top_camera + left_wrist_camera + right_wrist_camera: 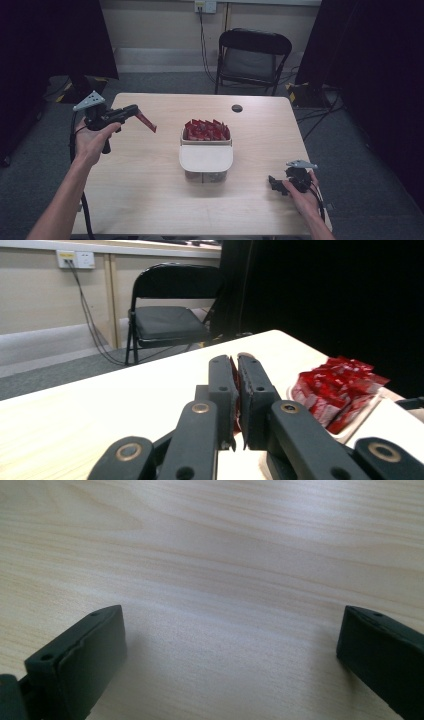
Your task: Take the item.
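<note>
The table (150, 195) looks like pale wood, smooth, with fine grain lines. The red packets (206, 130) look like shiny plastic wrap. The container (205, 159) at the table's middle looks like smooth, matt plastic. The chair (252, 55) has glossy black metal legs.

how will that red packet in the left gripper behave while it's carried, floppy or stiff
The red packet is thin and flat and sticks out past the left gripper without drooping much, so it probably holds its shape yet bends easily. It looks light for its size. Its glossy wrapper, like those in the box, may be slippery, so a pinch by one end could slide.
</note>
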`<action>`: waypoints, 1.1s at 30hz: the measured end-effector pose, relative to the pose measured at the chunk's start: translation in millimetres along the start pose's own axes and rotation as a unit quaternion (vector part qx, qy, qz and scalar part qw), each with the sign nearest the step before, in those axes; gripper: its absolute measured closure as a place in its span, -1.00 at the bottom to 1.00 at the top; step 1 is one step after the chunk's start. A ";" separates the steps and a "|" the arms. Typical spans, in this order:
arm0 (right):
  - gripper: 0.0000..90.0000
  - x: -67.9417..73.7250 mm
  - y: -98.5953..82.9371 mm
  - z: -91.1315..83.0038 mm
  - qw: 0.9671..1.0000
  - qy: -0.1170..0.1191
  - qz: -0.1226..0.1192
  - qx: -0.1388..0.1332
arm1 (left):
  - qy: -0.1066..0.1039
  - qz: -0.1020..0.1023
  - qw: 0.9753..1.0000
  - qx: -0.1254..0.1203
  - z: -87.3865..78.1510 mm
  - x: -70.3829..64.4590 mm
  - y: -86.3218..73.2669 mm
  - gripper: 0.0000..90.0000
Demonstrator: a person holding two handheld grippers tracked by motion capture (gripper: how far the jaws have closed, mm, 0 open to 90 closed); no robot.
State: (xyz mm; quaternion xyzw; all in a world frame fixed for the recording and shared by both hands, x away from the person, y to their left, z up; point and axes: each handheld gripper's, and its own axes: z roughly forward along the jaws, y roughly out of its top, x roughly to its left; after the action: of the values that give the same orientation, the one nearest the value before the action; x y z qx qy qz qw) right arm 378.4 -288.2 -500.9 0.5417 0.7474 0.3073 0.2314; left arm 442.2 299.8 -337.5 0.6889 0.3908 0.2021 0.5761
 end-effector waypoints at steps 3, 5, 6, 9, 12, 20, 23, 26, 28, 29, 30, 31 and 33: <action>-1.00 0.0 0.0 0.0 1.000 0.000 0.000 0.000 | 0.006 -0.001 1.000 0.009 1.8 4.2 -6.0 0.91; -1.00 0.0 0.0 0.0 1.000 0.000 0.000 0.000 | 0.010 -0.007 1.000 0.010 3.1 6.9 -9.7 0.91; -1.00 0.0 0.0 0.0 1.000 0.000 0.000 0.000 | 0.011 -0.005 1.000 0.010 4.2 8.5 -11.3 0.90; -1.00 0.0 0.0 0.0 1.000 0.000 0.000 0.000 | 0.013 -0.009 1.000 0.013 7.9 11.0 -15.1 0.90; -1.00 0.0 0.0 0.0 1.000 0.000 0.000 0.000 | 0.012 -0.009 1.000 0.019 12.9 10.7 -19.7 0.91; -1.00 -0.1 0.2 0.3 1.000 0.001 -0.001 -0.001 | 0.010 -0.016 0.999 0.029 22.6 14.8 -33.3 0.91; -1.00 -0.1 0.2 0.3 1.000 0.001 -0.001 -0.001 | 0.009 -0.020 0.999 0.035 24.8 15.3 -37.4 0.91; -1.00 -0.1 0.2 0.3 1.000 0.001 -0.001 -0.001 | 0.009 -0.021 0.999 0.042 27.2 16.1 -42.6 0.91; -1.00 0.0 0.2 0.3 1.000 0.001 -0.001 -0.001 | 0.010 -0.023 0.999 0.045 28.1 18.1 -46.7 0.91; -1.00 -0.1 0.2 0.3 1.000 0.001 -0.001 -0.001 | 0.011 -0.024 0.999 0.047 28.9 18.8 -48.6 0.91; -1.00 0.0 0.2 0.3 1.000 0.001 0.000 0.000 | 0.011 -0.021 0.998 0.051 29.3 19.5 -49.9 0.91; -1.00 -0.1 0.2 0.3 1.000 0.001 -0.001 -0.001 | 0.012 -0.024 0.998 0.048 30.0 19.5 -51.5 0.91; -1.00 -0.1 0.2 0.3 1.000 0.001 -0.001 -0.001 | 0.010 -0.026 0.998 0.050 30.7 19.7 -53.8 0.91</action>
State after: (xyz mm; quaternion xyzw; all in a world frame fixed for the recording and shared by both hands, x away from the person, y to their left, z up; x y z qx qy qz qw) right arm 378.8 -288.1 -501.0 0.5407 0.7478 0.3081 0.2314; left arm 460.3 297.1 -399.9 0.7044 0.4235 0.1744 0.5423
